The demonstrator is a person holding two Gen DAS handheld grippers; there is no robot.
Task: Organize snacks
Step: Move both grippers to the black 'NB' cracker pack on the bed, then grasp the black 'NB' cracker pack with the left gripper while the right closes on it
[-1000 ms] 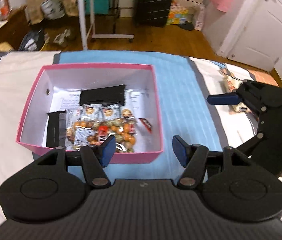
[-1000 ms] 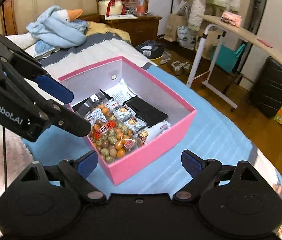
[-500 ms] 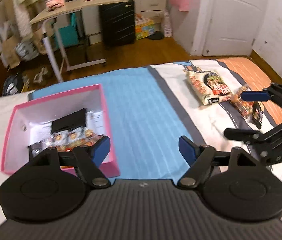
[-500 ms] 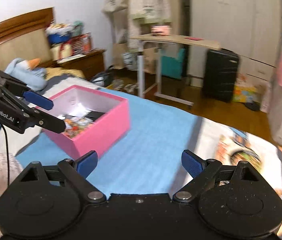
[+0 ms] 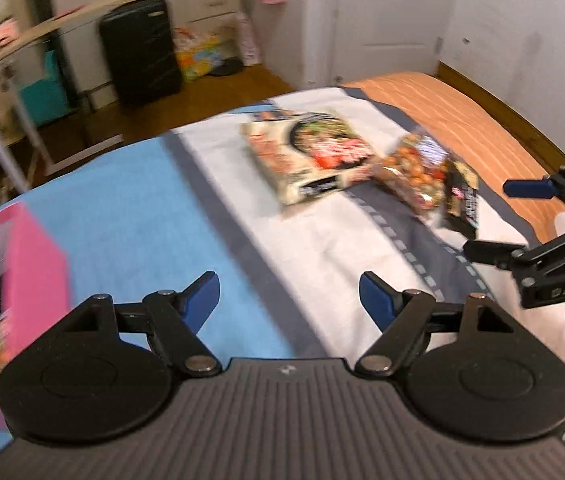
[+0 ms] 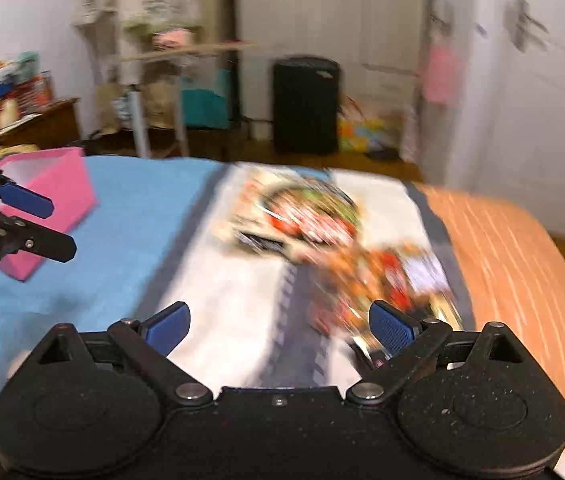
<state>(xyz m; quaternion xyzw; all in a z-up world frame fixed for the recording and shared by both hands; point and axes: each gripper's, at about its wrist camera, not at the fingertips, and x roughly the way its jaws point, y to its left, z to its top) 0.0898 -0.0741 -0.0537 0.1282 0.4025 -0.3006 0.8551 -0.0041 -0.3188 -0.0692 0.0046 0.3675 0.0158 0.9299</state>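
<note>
While both views are smeared by motion blur, the layout can still be read. At far left the pink box (image 5: 38, 256) is seen on the blue part of the bed cover (image 5: 134, 208), with snack packs inside it; only a blurred corner of the contents is caught in the left wrist view.

Next, the left gripper (image 5: 288, 300) is held over the blue and grey stripes of the cover. Its jaws are parted and nothing is seen between them; no pad is pressed on anything. From the right wrist view, the same gripper is seen just in front of the box, blue pads apart.

Toward the middle, a large noodle packet (image 5: 314, 156) is laid flat on the white stripe. Just to its right, touching or overlapping its corner, a clear bag of mixed nuts (image 5: 414, 176) is seen, and a small dark packet (image 5: 462, 204) is tucked against the bag's right edge. All three are well apart from the box.

At right, the right gripper (image 6: 278, 328) is held above the white and grey stripes, jaws wide and opening further, empty. Its right pad is seen over the near end of the nut bag; contact cannot be told through the blur. The orange stripe (image 6: 522, 264) is seen beyond.
</note>
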